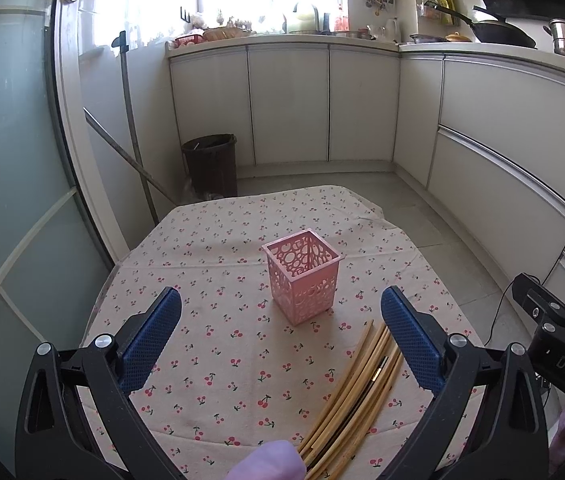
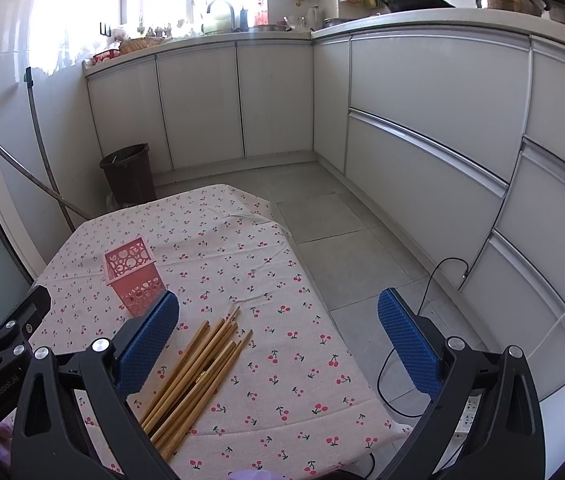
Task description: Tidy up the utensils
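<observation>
While both tools hover above a small worktop (image 1: 210, 248) covered in a cherry-print cloth, neither grips anything. Seen through its own camera, the left tool (image 1: 281, 340) has its two blue-padded fingers (image 1: 150, 344) spread wide apart, with nothing between them but cloth and the near ends of a bundle of chopsticks (image 1: 358, 384). The right tool (image 2: 278, 340) is likewise spread wide, its left finger (image 2: 146, 348) over the worktop and its right finger past the worktop's edge, above the grey tiled floor (image 2: 342, 240).

The chopsticks, light wooden sticks with one dark one among them, lie loose in a flat pile on the cloth, running from the near edge toward the middle of the worktop. In the right camera's view they (image 2: 198, 368) sit just beside the right tool's left finger, not touching it.

A pink square holder (image 1: 302, 276) with round cut-out holes stands upright near the middle of the worktop, just beyond the far tips of the chopsticks and apart from them. It looks empty from above.

Something purple (image 1: 270, 462) shows at the bottom edge of the left camera's view, touching the near ends of the chopsticks; it is too blurred to tell what it is.

Beyond the worktop, white kitchen cabinets (image 2: 202, 100) line two walls, and a dark waste bin (image 1: 210, 164) stands on the floor in the corner.
</observation>
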`<act>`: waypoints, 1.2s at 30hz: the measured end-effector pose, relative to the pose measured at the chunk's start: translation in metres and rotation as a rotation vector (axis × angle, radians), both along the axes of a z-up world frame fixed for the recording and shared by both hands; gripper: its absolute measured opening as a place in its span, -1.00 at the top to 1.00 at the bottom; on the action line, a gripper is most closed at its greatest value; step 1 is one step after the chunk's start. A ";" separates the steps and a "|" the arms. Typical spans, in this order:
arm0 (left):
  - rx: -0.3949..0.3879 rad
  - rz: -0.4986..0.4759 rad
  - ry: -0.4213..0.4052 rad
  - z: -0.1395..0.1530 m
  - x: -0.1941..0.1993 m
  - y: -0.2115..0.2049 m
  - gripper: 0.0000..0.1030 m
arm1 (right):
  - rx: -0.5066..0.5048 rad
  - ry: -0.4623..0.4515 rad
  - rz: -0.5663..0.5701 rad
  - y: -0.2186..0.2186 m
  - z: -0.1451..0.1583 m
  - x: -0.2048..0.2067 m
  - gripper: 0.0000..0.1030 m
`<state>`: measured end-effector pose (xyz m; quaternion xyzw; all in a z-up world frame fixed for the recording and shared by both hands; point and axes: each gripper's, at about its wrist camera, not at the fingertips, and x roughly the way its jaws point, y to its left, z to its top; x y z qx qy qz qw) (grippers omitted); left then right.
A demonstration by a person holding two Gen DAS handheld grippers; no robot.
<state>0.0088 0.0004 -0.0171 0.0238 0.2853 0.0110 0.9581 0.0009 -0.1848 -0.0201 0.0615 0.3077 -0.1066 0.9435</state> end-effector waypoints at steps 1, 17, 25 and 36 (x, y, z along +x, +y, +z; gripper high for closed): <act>0.000 0.001 0.001 0.000 0.000 0.000 -0.86 | 0.000 0.000 0.000 0.000 0.000 0.000 -0.89; 0.008 0.006 0.012 -0.001 0.002 -0.001 -0.86 | 0.000 0.008 0.003 0.001 -0.002 -0.001 -0.89; 0.066 0.037 0.410 -0.056 0.058 0.006 -0.86 | 0.025 0.112 0.004 -0.002 -0.016 0.012 -0.89; -0.110 -0.027 0.755 -0.127 0.136 -0.021 -0.78 | 0.521 0.485 -0.027 -0.046 -0.083 0.040 -0.89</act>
